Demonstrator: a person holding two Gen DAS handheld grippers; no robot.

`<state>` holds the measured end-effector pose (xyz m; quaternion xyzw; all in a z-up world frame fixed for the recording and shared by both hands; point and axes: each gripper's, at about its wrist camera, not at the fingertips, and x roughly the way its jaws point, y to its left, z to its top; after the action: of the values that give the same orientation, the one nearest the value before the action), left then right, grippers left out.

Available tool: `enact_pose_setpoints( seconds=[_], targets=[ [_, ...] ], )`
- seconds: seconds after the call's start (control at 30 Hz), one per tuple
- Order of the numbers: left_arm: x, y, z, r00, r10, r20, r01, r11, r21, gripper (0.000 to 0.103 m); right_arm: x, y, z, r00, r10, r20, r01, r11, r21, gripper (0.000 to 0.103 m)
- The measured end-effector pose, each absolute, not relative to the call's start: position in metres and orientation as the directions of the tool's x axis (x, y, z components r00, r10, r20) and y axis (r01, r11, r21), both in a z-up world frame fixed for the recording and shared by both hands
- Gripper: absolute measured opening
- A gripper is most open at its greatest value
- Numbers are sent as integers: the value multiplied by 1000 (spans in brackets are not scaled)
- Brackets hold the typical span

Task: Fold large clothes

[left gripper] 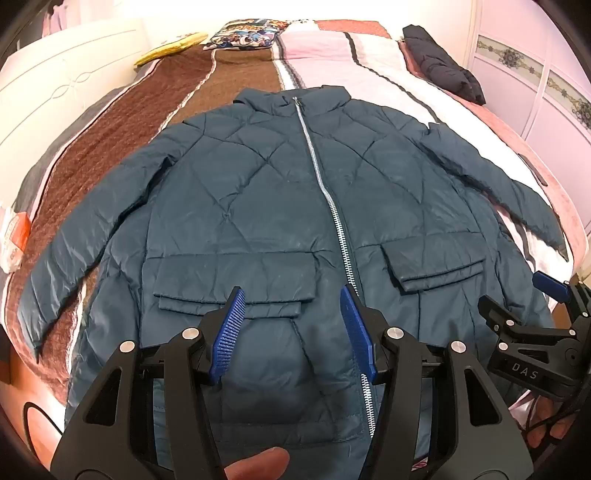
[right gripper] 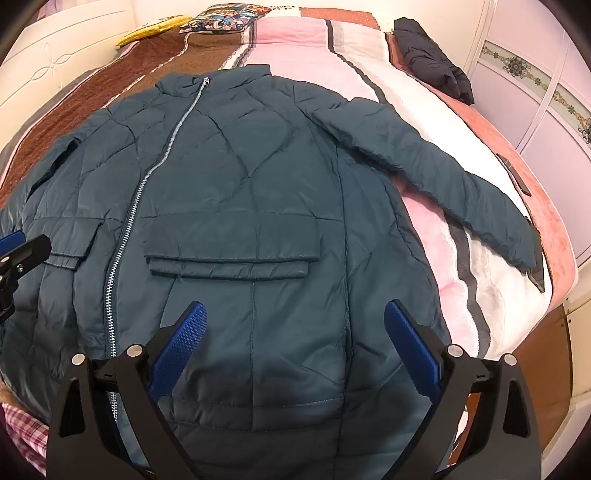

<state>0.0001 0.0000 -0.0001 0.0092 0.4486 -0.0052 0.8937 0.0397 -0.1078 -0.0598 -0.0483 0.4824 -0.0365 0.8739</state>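
A dark teal quilted jacket (left gripper: 280, 206) lies flat and front-up on the bed, zipped, with both sleeves spread out to the sides. It fills the right wrist view too (right gripper: 236, 192). My left gripper (left gripper: 293, 299) is open and empty, hovering above the hem left of the zip (left gripper: 343, 243). My right gripper (right gripper: 295, 314) is open and empty above the hem on the right half, below the flap pocket (right gripper: 229, 254). The right gripper also shows at the right edge of the left wrist view (left gripper: 532, 317).
The bed has a striped brown, pink and white blanket (left gripper: 155, 110). A dark folded garment (left gripper: 439, 62) lies at the far right. A yellow item (left gripper: 170, 48) and a patterned pillow (left gripper: 243, 33) lie at the head. A white headboard stands left, wardrobe doors (right gripper: 532, 88) right.
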Motion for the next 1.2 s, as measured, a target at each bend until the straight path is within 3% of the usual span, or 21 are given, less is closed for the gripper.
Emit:
enact_pose_setpoints(
  seconds=[1.2],
  targets=[
    [1, 0, -7, 573, 8, -819, 11, 1000, 17, 54, 40, -114, -62, 529, -100, -843, 20, 994, -105, 94]
  ],
)
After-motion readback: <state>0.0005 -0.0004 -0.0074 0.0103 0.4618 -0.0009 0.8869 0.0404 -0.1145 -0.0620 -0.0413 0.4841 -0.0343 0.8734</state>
